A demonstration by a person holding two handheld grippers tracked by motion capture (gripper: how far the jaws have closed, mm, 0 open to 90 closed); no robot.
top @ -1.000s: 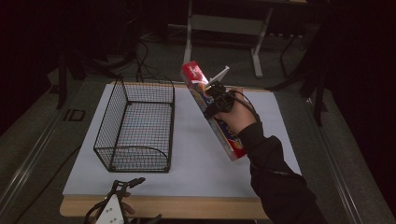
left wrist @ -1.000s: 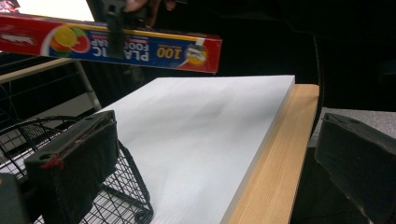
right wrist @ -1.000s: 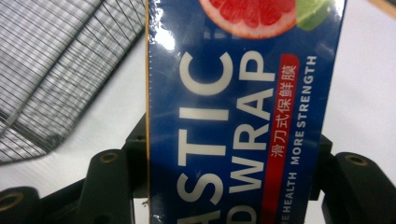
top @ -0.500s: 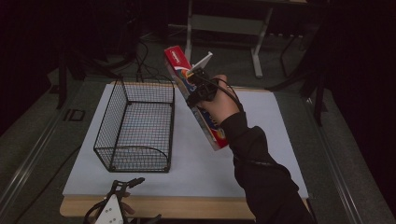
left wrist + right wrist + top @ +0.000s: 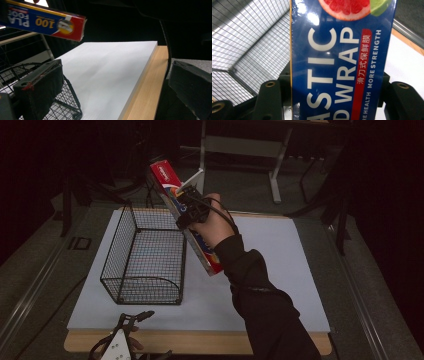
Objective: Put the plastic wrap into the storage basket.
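Note:
A long blue and red plastic wrap box (image 5: 172, 187) is held up in the air, tilted, over the right rim of the black wire basket (image 5: 145, 255). My right gripper (image 5: 192, 210) is shut on the box near its middle; its jaws stand on both sides of the box (image 5: 342, 65) in the right gripper view. The box's red end (image 5: 67, 25) hangs at the top left of the left gripper view. My left gripper (image 5: 132, 325) rests low at the table's front edge, open, with nothing between its pads (image 5: 42, 85).
A white board (image 5: 270, 250) covers the wooden table (image 5: 210, 342), bare to the right of the basket. The basket (image 5: 244, 42) lies below the box, nothing showing inside. Metal stand legs (image 5: 272, 175) stand on the dark floor behind the table.
The right hand has carried the box left and upward, from over the board's middle to above the basket's right rim. The left gripper has stayed put.

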